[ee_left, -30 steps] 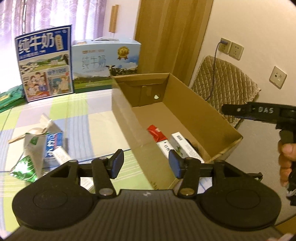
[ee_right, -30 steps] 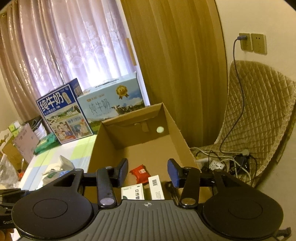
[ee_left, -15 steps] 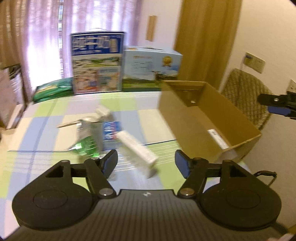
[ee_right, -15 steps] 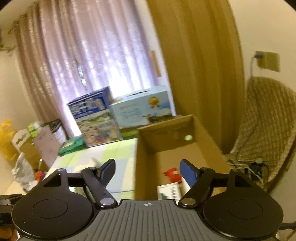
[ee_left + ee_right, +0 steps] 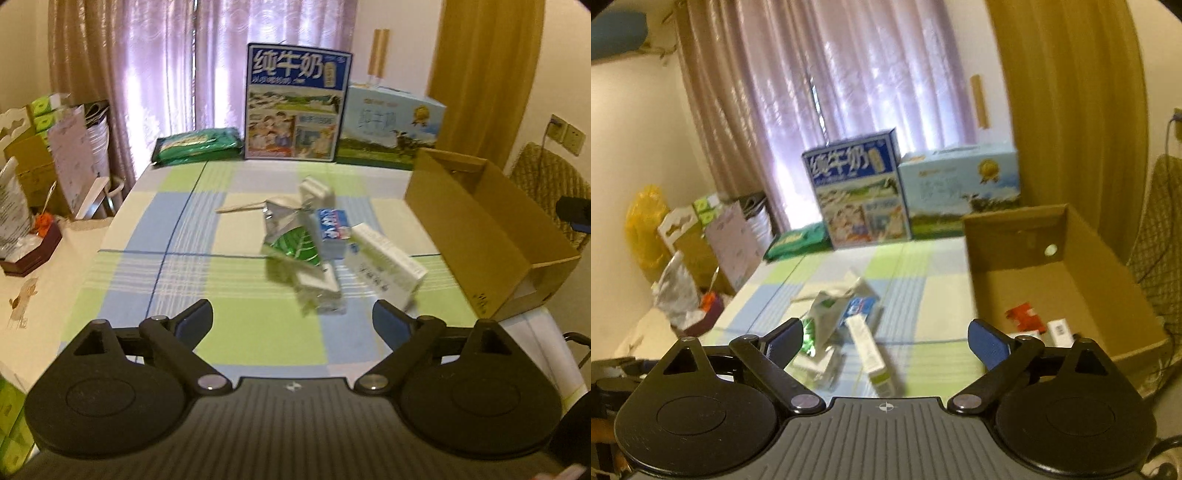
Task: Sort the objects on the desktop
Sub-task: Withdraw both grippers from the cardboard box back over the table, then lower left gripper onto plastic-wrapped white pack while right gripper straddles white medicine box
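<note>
left gripper [image 5: 291,320]: black body; blue-padded fingers [image 5: 389,326] | right gripper [image 5: 885,339]: same; silver screws

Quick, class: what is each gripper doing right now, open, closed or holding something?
Left gripper: open, holding nothing.
Right gripper: open, holding nothing.

Home room, sheer purple curtains [image 5: 155,66], checked tablecloth [image 5: 207,236], milk cartons [image 5: 297,101], cushioned chair [image 5: 550,177]
</note>
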Action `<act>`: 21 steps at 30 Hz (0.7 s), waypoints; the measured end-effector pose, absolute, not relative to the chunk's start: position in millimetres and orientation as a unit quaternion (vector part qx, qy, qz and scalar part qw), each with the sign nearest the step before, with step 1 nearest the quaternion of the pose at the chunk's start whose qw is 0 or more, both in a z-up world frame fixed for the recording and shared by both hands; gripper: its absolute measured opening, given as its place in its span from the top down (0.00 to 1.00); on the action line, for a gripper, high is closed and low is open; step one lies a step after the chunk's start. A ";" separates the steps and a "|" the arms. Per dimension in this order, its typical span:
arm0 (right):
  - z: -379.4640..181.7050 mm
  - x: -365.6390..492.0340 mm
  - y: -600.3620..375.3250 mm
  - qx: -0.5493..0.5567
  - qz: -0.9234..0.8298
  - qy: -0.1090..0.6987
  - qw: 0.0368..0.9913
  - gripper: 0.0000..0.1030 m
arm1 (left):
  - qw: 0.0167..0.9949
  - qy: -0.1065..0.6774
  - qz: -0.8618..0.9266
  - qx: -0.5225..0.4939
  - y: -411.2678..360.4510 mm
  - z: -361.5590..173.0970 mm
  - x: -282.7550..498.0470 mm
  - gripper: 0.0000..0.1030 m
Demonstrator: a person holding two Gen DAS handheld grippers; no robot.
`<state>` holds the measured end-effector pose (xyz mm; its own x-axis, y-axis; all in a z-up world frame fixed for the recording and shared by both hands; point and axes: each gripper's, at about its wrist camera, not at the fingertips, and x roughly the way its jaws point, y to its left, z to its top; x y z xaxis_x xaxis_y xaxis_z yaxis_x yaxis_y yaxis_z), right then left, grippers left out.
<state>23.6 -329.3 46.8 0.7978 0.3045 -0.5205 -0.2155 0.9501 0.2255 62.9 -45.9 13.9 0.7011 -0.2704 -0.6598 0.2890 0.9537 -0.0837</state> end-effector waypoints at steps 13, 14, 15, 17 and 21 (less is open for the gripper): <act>-32.7 68.8 -296.8 0.066 0.143 0.353 0.922 0.09 | 0.907 0.382 -0.174 0.040 -57.1 -47.4 108.8 0.10; -38.3 73.6 -293.3 0.054 0.139 0.355 0.923 0.09 | 0.905 0.383 -0.179 0.044 -60.8 -52.3 112.4 0.10; -42.2 78.9 -291.0 0.043 0.136 0.357 0.923 0.09 | 0.903 0.385 -0.183 0.048 -65.2 -57.5 116.2 0.10; -50.3 88.0 -285.6 0.032 0.140 0.359 0.922 0.09 | 0.900 0.388 -0.191 0.055 -73.0 -66.4 122.2 0.10; -65.2 108.8 -276.0 0.006 0.155 0.365 0.918 0.09 | 0.896 0.395 -0.197 0.052 -81.5 -80.3 135.0 0.10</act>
<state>108.8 -276.0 -65.2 0.6848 0.2890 -0.6690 -0.2800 0.9519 0.1246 135.1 -81.5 -80.3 0.6104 -0.3120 -0.7281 0.3935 0.9172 -0.0631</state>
